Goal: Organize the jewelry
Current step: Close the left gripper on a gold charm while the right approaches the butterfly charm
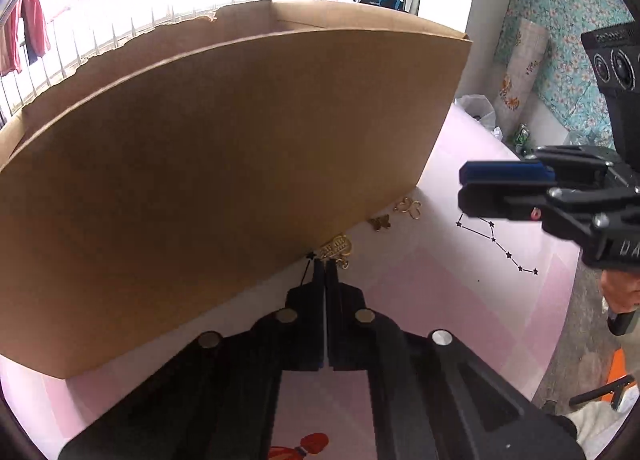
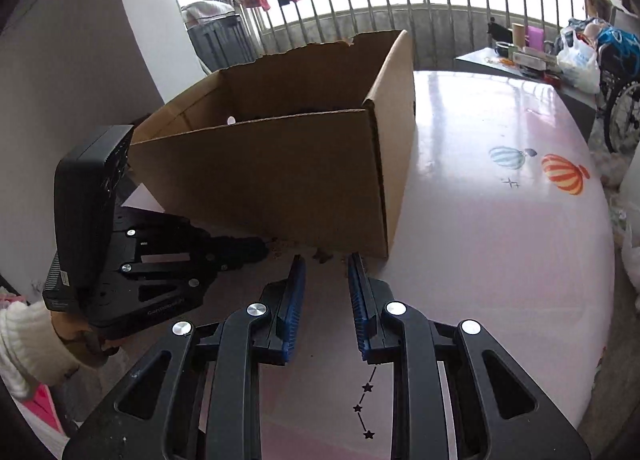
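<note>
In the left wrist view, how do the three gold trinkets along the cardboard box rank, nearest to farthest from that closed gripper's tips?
1. Gold filigree charm, right at the tips of the left gripper, against the bottom edge of the brown cardboard box.
2. Small gold butterfly charm, farther right along the box.
3. Gold wire loop piece, farthest, near the box's corner.

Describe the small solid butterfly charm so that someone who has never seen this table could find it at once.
Start at the big cardboard box on the pink table. Along the foot of its near wall lie three gold pieces in a row. The butterfly charm is the middle one: small and solid, between the larger filigree piece at the left hand-held gripper tips and the open wire-loop charm by the box corner.
</note>
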Demonstrator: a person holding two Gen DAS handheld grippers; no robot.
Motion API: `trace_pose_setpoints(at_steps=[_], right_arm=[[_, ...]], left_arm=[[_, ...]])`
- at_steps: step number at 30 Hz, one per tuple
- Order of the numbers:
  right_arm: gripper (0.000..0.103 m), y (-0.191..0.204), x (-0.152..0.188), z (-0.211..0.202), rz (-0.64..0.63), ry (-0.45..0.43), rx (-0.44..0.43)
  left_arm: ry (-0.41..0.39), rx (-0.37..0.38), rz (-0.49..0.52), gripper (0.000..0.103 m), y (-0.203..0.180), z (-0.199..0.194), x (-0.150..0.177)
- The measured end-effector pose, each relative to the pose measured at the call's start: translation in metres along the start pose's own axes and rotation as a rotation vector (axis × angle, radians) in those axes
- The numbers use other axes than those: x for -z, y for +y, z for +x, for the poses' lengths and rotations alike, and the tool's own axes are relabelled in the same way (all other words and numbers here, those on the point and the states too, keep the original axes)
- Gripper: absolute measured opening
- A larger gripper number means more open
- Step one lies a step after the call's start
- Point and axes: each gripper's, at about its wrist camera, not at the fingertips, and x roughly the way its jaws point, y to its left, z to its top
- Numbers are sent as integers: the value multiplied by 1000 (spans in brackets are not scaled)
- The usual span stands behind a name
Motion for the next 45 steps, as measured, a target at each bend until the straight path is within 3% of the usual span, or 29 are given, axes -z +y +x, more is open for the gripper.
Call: trace_pose_setpoints(at_steps=[7,11,19,24,27,32,33,42,43,45], right_arm=[[23,23,-6,41,-120,82,12],[23,36,-10,47,-159,82,21],[36,52,-6,60,-227,72,91],[23,56,-8,63,-165,54,153],[22,54,-12,66,-129,49,153],[15,65,-6,66,-190,44,177],[10,64,-7,65,-191,45,168],[9,51,-18,63,-149,44,151],[0,47,-21,62,-140,35,152],[0,40,-23,56,-117,41,139]], left_arm=[[10,21,-22,0,2,-9,5],[18,13,-69,0,10,-14,11],[-7,49,-117,0,6,-16,16],[-19,66,-133,0,13,-22,22],[-22,63,-137,0,15,-24,26],[-33,70,-161,0,21,-29,30],[-33,73,-162,0,22,-30,30],[-55,72,-180,0,31,-43,30],[-59,71,-179,0,31,-43,26],[-66,72,-170,0,29,-48,23]])
